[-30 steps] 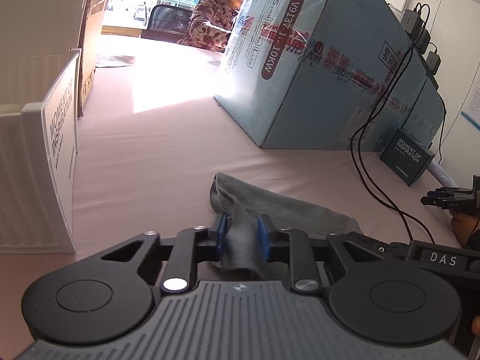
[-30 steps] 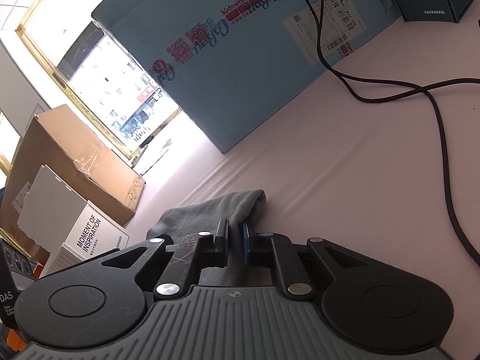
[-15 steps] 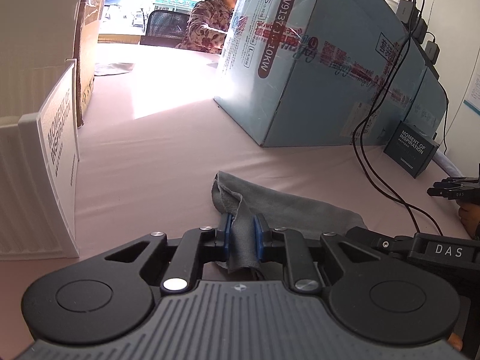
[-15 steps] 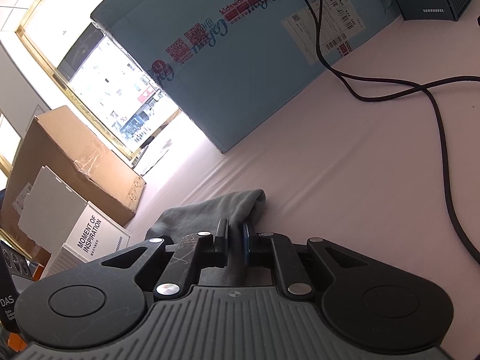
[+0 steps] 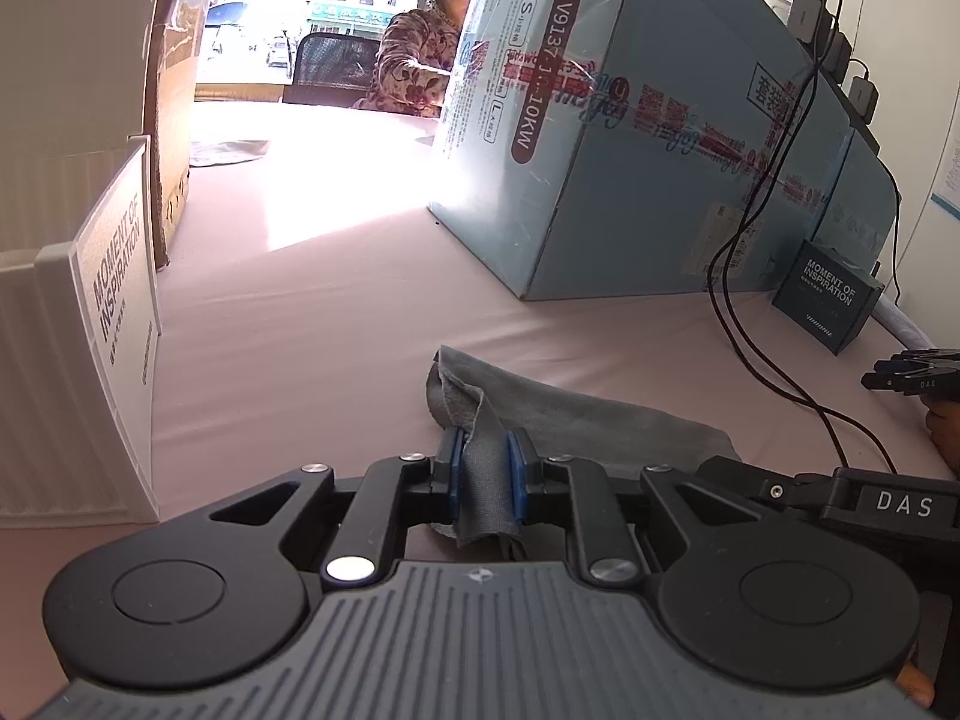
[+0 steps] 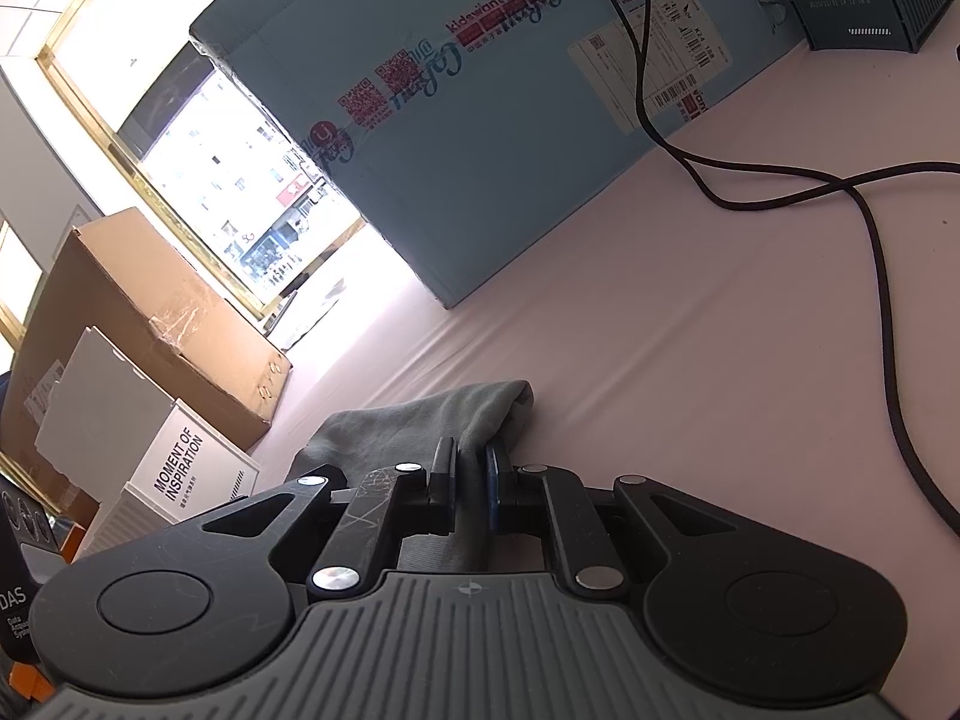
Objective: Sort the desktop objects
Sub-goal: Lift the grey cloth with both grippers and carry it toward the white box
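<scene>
Left to right: the white storage box [image 5: 90, 324] stands at the desk's [image 5: 312, 324] left edge. The left gripper [image 5: 485, 471] is clenched on a bunched fold of the grey cloth [image 5: 576, 414], pinching it tighter than a second ago. The right gripper [image 6: 470, 495] grasps the cloth's other end [image 6: 420, 420], unchanged. The cloth lies mid-desk, near; judged ready for lifting or folding.
</scene>
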`<act>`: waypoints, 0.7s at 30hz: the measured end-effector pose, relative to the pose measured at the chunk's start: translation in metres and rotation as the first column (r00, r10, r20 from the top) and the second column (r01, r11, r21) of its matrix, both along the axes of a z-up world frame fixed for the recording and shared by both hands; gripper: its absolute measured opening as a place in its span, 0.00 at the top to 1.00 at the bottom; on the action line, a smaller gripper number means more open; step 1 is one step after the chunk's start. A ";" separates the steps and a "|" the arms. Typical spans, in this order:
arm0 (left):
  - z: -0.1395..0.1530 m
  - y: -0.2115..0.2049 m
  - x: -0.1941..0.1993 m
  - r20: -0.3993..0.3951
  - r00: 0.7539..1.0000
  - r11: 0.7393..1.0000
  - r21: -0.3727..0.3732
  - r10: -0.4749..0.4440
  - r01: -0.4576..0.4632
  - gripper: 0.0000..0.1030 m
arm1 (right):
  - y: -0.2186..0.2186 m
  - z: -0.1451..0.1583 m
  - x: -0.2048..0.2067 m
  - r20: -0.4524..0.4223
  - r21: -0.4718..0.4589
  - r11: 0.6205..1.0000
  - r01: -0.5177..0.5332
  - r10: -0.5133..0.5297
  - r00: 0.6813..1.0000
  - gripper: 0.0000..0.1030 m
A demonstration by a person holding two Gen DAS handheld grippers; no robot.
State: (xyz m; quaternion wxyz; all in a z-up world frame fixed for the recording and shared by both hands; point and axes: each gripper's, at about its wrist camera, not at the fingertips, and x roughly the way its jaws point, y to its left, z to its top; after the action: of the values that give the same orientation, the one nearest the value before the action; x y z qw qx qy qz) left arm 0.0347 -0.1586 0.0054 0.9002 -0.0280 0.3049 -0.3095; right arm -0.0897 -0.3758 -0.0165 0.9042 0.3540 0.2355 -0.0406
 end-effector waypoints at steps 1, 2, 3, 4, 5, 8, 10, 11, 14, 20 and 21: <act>0.000 0.000 -0.001 0.007 1.000 1.000 0.002 -0.001 0.001 0.86 | 0.000 0.000 0.000 0.000 -0.001 1.000 0.000 0.000 1.000 0.91; 0.001 -0.001 -0.002 0.016 1.000 1.000 0.005 -0.002 0.001 0.86 | 0.000 0.000 0.000 0.000 -0.001 1.000 0.000 0.000 1.000 0.91; 0.002 -0.002 -0.003 0.026 1.000 1.000 0.009 -0.001 0.001 0.86 | 0.000 0.000 0.000 0.001 -0.002 1.000 0.000 0.000 1.000 0.91; 0.002 -0.003 -0.005 0.035 0.999 1.000 0.013 0.000 -0.001 0.86 | 0.000 0.000 0.000 0.001 -0.003 1.000 0.000 0.000 1.000 0.91; 0.003 -0.004 -0.006 0.045 0.999 1.000 0.018 0.002 -0.003 0.86 | 0.000 0.000 0.000 0.002 -0.003 1.000 0.000 0.000 1.000 0.91; 0.004 -0.006 -0.009 0.068 0.998 1.000 0.029 0.001 -0.003 0.86 | 0.000 0.000 0.000 0.004 -0.004 1.000 0.001 0.000 1.000 0.91; 0.005 -0.006 -0.012 0.089 0.996 0.999 0.035 0.002 -0.005 0.86 | 0.000 0.001 -0.001 0.009 -0.005 1.000 -0.001 0.001 1.000 0.91; 0.006 -0.006 -0.014 0.101 0.995 0.999 0.034 0.002 -0.005 0.86 | 0.001 0.001 -0.001 0.012 -0.006 1.000 -0.003 0.003 1.000 0.91; 0.009 -0.004 -0.019 0.133 0.991 1.000 0.028 0.000 -0.003 0.86 | 0.003 0.004 -0.004 0.037 -0.016 1.000 -0.012 0.013 0.999 0.91; 0.011 -0.003 -0.023 0.161 0.987 1.000 0.026 0.009 -0.013 0.86 | 0.004 0.007 -0.007 0.068 -0.023 1.000 -0.014 0.015 0.998 0.91; 0.012 -0.002 -0.023 0.166 0.986 1.000 0.022 0.013 -0.017 0.86 | 0.004 0.007 -0.008 0.070 -0.024 1.000 -0.014 0.015 0.997 0.91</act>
State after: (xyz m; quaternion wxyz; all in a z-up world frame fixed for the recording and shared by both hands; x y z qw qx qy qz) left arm 0.0116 -0.1609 0.0170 0.9251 0.0062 0.2324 -0.3003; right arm -0.0973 -0.3717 -0.0093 0.9163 0.3427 0.2057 -0.0244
